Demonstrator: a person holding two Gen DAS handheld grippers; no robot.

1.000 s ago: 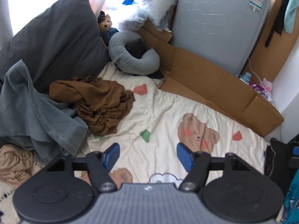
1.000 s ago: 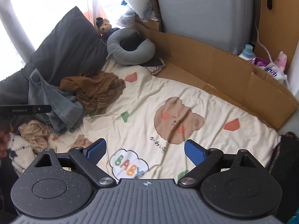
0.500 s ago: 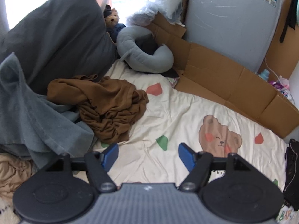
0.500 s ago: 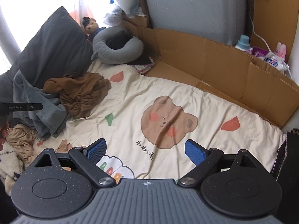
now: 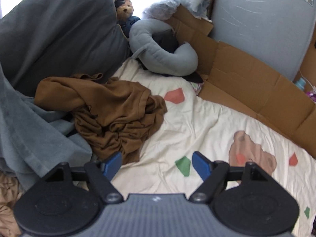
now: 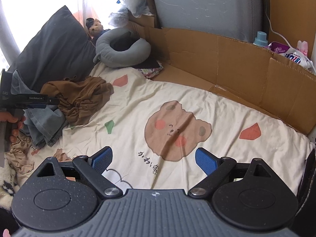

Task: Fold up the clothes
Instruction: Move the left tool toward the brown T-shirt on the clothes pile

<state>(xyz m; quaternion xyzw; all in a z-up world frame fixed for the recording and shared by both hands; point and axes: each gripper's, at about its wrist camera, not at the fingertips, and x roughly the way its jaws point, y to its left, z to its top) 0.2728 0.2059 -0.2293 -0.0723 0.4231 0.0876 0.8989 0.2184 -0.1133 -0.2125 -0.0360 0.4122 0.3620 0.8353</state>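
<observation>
On my left, my left gripper (image 5: 155,163) has its jaws open and holds nothing; it hangs just above the near edge of the brown shirt (image 5: 116,116). This shirt lies crumpled on the cream bed sheet (image 5: 199,122), touching the grey trousers (image 5: 29,134) and in front of the dark pillow (image 5: 55,31). More to the right, my right gripper (image 6: 153,161) is over the bear print (image 6: 175,130), jaws also open and empty, well apart from the shirt.
</observation>
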